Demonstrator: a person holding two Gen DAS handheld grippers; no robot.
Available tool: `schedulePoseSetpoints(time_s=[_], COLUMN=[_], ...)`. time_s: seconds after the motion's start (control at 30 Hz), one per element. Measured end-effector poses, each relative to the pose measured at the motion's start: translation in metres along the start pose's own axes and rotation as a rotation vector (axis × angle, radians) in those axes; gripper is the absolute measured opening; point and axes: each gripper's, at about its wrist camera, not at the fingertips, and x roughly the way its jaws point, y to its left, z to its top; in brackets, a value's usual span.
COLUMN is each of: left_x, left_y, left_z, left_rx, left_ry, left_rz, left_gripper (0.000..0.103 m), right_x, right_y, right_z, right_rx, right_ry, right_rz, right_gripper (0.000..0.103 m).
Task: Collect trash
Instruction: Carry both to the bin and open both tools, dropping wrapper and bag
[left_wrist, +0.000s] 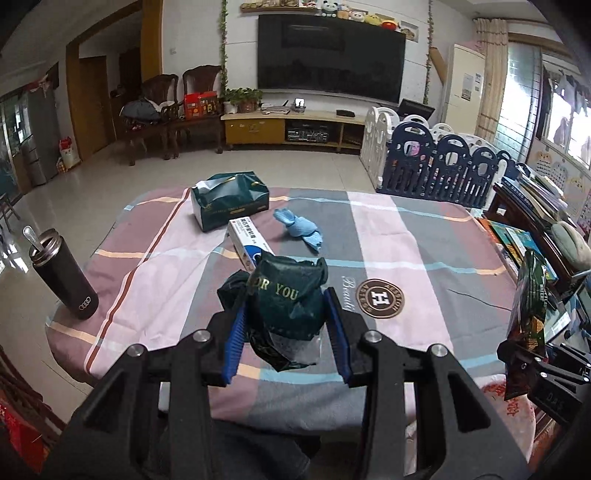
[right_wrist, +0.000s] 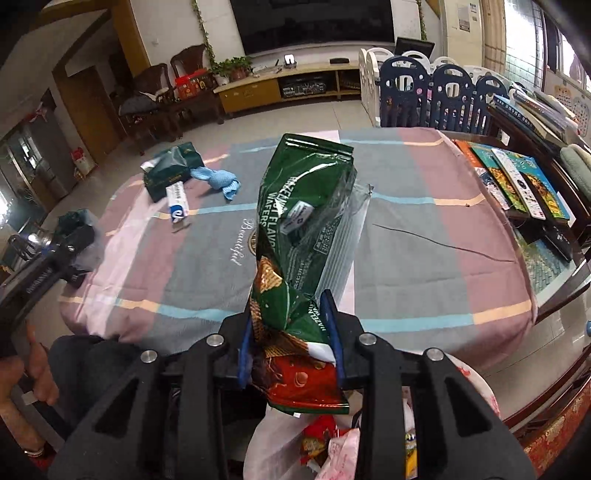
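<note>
The counter (left_wrist: 406, 236) was partly cleared, I judged: a tissue box (left_wrist: 229, 199), a toothpaste carton (left_wrist: 245, 236) and a blue cloth (left_wrist: 299, 229) lay on it. The right hand-held gripper (right_wrist: 291, 332) clenched a green wafer wrapper (right_wrist: 303, 221) above a trash bag (right_wrist: 332, 443). The left hand-held gripper (left_wrist: 284, 325) clenched a crumpled dark-green wrapper (left_wrist: 288, 295), not yet binned.

A home living room: a wall-mounted television (left_wrist: 330, 55) at top centre, wooden chairs (left_wrist: 162, 110) at left, a baby playpen fence (left_wrist: 439, 162) at right.
</note>
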Motion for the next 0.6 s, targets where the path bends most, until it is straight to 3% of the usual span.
schedulePoseSetpoints(time_s=[0.3,0.6], left_x=[-0.084,-0.13], left_y=[-0.041,-0.051], left_z=[-0.007,-0.002], left_rx=[0.086,0.097], left_ry=[-0.096,-0.166], left_rz=[-0.072,-0.085], left_gripper=[0.041,0.041], right_x=[-0.098,-0.13], right_y=[-0.003,0.004], right_z=[-0.012,-0.026], right_rx=[-0.047,-0.094], right_ry=[-0.134,-0.175], right_rz=[-0.039,-0.042], right_gripper=[0.034,0.034])
